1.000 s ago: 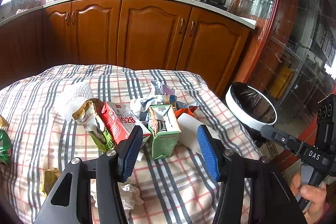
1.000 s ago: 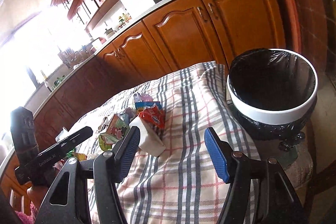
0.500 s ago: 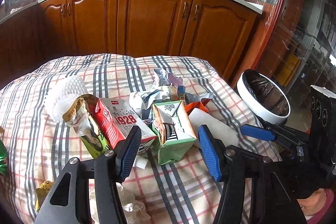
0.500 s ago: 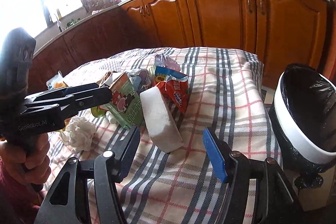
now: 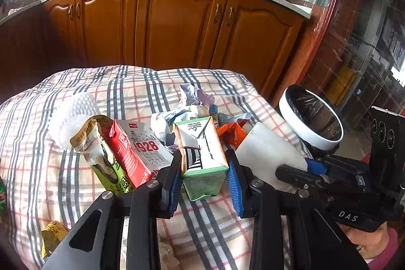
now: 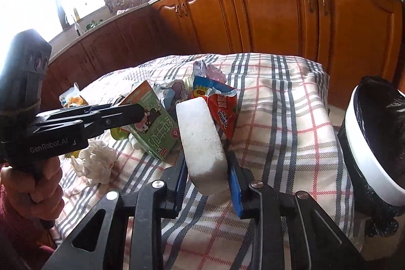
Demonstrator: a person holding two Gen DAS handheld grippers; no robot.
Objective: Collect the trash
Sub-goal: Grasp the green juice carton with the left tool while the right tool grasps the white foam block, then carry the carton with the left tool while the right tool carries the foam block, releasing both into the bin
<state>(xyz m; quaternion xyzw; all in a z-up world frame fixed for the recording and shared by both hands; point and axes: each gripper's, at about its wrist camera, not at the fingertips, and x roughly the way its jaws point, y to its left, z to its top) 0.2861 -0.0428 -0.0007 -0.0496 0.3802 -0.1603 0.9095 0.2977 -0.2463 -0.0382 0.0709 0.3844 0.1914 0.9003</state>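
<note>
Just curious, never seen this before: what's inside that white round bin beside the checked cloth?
The white round bin holds a black plastic liner. No trash shows on the liner that is visible, but the bottom is hidden by the rim in both views.

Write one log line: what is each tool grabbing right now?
left tool: around green carton | right tool: around white foam block | trash bin: lined, nothing dropped yet

Left gripper [image 5: 204,179] fingers [image 5: 174,181] flank green carton [image 5: 201,156].
</note>
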